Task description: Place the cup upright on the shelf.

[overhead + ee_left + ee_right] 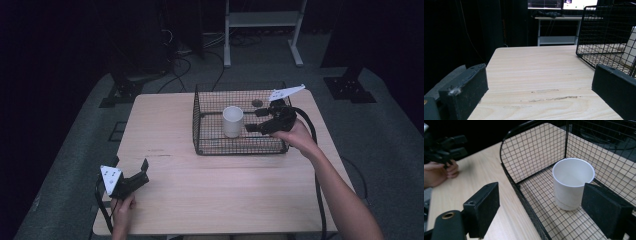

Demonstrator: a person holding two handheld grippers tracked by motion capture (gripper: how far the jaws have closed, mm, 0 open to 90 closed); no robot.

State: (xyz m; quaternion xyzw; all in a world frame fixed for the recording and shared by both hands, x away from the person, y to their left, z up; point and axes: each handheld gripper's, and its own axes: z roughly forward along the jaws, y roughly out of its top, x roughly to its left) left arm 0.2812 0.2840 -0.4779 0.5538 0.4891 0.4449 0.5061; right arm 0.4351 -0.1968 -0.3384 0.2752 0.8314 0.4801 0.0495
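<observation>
Both wide open, gripping nothing: right gripper [264, 120] over wire basket [199, 120] near upright white cup [232, 121], left gripper [136, 175] low over table [200, 190].

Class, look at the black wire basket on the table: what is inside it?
Inside the wire basket stands one white cup, upright, open end up and empty as far as the right gripper view shows. The right tool reaches in beside it, jaws apart. The cup hides the mesh directly beneath it.

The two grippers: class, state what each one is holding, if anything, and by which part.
Nothing is held. The right gripper is open above the wire basket, near the white cup but not gripping it. The left gripper is open over bare table.
</observation>
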